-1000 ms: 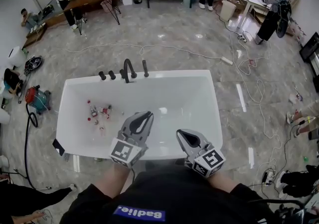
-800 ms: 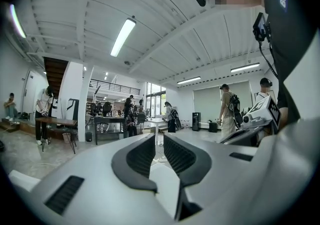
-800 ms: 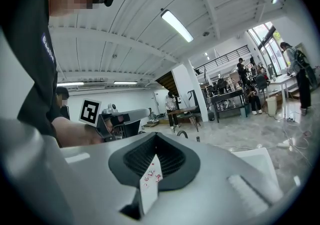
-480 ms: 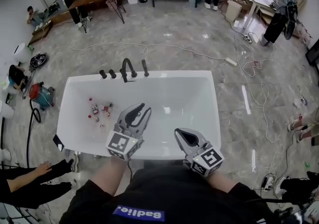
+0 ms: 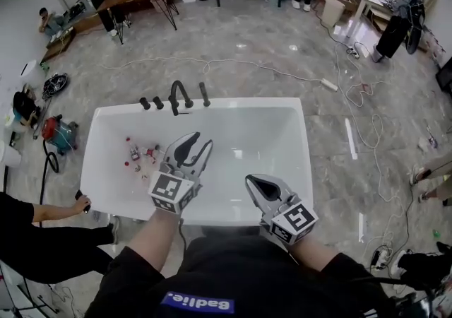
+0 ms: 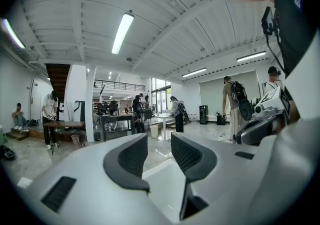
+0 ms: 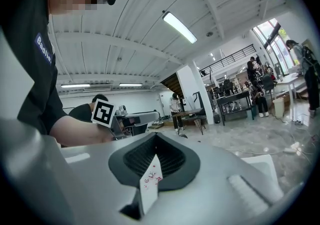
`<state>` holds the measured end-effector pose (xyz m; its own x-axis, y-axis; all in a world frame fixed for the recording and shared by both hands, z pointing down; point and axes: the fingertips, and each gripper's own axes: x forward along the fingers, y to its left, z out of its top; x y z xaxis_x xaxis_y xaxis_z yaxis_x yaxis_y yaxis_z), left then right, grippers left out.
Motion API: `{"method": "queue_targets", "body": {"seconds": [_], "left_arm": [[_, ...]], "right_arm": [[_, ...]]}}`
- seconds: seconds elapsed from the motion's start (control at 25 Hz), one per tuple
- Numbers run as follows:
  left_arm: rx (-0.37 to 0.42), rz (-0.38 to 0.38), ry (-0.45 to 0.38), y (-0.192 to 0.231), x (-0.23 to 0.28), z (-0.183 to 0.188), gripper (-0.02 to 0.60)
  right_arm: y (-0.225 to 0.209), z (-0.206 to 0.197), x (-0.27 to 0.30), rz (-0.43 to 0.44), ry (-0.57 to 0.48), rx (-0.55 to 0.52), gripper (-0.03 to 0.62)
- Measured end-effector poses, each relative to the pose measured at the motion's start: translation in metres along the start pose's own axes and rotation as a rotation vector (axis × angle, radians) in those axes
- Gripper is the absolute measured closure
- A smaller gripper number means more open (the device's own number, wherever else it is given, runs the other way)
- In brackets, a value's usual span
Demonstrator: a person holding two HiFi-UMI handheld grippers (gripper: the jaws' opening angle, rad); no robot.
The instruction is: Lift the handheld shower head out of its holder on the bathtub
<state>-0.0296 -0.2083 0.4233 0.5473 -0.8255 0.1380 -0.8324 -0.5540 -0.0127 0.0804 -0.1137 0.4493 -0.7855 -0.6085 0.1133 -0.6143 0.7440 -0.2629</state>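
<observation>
The black handheld shower head [image 5: 205,94] stands upright in its holder on the far rim of the white bathtub [image 5: 304,157], right of the black curved faucet [image 5: 179,97]. My left gripper [image 5: 192,138] hovers over the tub's middle, pointing at those fittings and well short of them. Its jaws have just been opening and stand apart with nothing between them, which the left gripper view [image 6: 159,141] confirms. My right gripper [image 5: 253,181] sits over the near rim, shut and empty, its pads meeting in the right gripper view [image 7: 156,138]. Neither gripper view shows the shower head.
Two black knobs [image 5: 151,104] stand left of the faucet. Several small red and white items [image 5: 141,155] lie in the tub's left end. A person's hand [image 5: 82,203] reaches in at the tub's near left corner. Cables [image 5: 212,66] cross the floor beyond.
My left gripper has moved forward over the tub toward the far rim and its jaws have parted. The right gripper has edged forward. A person's arm has come in at lower left.
</observation>
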Motion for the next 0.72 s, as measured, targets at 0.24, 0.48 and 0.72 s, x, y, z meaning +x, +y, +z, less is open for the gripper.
{"method": "queue_targets", "body": {"seconds": [0.24,0.48,0.72], "left_arm": [[0.004,-0.008,0.020,0.037,0.022,-0.020,0.413],[-0.023,-0.038,0.055,0.080,0.061,-0.047,0.397],[-0.004,-0.037,0.125,0.122,0.095,-0.086,0.367]], "right_arm": [[0.004,-0.007,0.011,-0.025,0.020,-0.028,0.592],[-0.003,-0.014,0.034,-0.072,0.030,-0.009,0.592],[-0.007,-0.031,0.055,-0.120,0.074,0.001,0.592]]}}
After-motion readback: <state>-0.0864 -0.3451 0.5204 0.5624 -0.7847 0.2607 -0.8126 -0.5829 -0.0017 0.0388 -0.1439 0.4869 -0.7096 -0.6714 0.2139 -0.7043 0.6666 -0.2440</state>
